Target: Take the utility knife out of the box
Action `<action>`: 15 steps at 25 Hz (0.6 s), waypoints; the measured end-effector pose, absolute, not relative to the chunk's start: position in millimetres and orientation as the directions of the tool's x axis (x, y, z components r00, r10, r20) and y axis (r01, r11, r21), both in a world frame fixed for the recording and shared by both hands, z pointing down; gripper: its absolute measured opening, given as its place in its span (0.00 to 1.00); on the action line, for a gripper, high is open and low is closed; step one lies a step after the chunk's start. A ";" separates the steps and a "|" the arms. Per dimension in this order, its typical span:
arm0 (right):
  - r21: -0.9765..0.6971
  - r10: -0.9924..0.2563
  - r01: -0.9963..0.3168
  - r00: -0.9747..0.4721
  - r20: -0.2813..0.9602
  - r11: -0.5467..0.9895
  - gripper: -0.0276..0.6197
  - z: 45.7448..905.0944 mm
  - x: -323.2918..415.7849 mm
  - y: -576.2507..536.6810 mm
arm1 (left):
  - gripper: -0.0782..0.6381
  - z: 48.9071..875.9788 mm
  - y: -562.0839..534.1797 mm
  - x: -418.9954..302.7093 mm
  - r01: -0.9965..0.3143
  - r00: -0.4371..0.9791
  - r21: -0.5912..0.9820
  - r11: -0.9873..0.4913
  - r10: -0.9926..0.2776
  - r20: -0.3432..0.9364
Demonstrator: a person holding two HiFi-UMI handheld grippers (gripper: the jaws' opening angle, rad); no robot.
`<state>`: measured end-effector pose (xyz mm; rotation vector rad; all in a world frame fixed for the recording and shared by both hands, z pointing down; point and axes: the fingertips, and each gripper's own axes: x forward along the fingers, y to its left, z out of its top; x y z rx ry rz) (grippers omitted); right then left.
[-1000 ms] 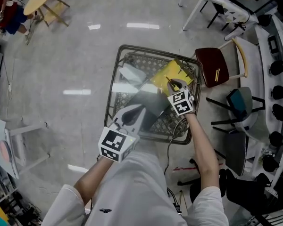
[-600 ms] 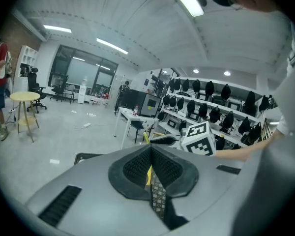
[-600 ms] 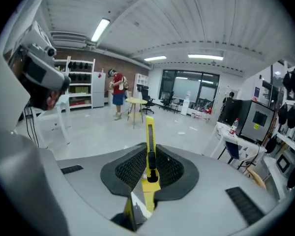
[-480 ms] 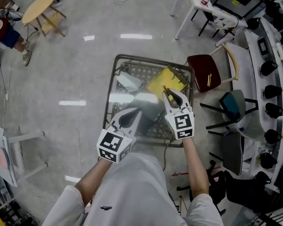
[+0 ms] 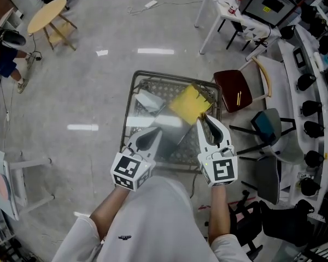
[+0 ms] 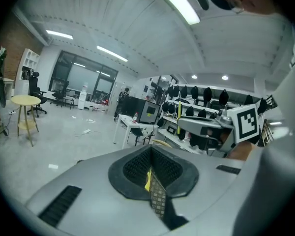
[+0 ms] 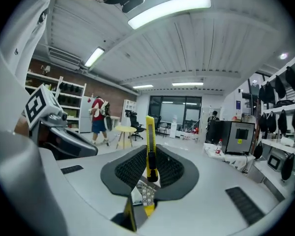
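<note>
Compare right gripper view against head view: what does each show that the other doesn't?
Right gripper view only: the yellow utility knife standing upright, clamped between the right gripper's jaws, and the ceiling light. Head view only: the yellow box on the wire-mesh table, and the dark red chair. Both: the left gripper, the round wooden table and the person in red.
</note>
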<state>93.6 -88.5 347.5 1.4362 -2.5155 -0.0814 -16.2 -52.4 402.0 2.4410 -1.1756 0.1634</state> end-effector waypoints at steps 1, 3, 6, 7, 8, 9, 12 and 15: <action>0.166 -0.862 -0.848 -0.480 0.165 0.504 0.12 340.4 94.4 -83.9 | 0.11 400.3 -51.9 -19.4 -0.772 0.630 0.322 -0.547 -0.725 0.279; 0.171 -0.876 -0.860 -0.463 0.138 0.481 0.12 329.0 95.5 -74.4 | 0.11 396.5 -50.4 -24.8 -0.777 0.623 0.320 -0.542 -0.734 0.270; 0.180 -0.895 -0.877 -0.433 0.107 0.446 0.12 320.6 97.4 -62.0 | 0.11 393.5 -48.1 -32.1 -0.785 0.613 0.312 -0.536 -0.746 0.262; 0.175 -0.900 -0.883 -0.424 0.099 0.435 0.12 319.7 98.8 -58.5 | 0.11 393.0 -47.3 -34.3 -0.788 0.609 0.308 -0.533 -0.749 0.261; 0.164 -0.905 -0.891 -0.414 0.092 0.424 0.12 319.4 100.5 -55.1 | 0.11 392.1 -46.4 -36.3 -0.791 0.605 0.305 -0.530 -0.753 0.260; 0.151 -0.910 -0.897 -0.406 0.086 0.415 0.12 319.4 101.9 -52.0 | 0.11 390.9 -45.5 -38.1 -0.793 0.602 0.303 -0.529 -0.755 0.258; 0.124 -0.919 -0.910 -0.388 0.074 0.395 0.12 321.3 102.3 -45.2 | 0.11 386.6 -43.7 -42.7 -0.796 0.598 0.299 -0.526 -0.762 0.251; 0.121 -0.921 -0.913 -0.382 0.074 0.389 0.12 325.7 100.3 -42.2 | 0.11 384.7 -42.5 -44.7 -0.797 0.595 0.300 -0.524 -0.765 0.244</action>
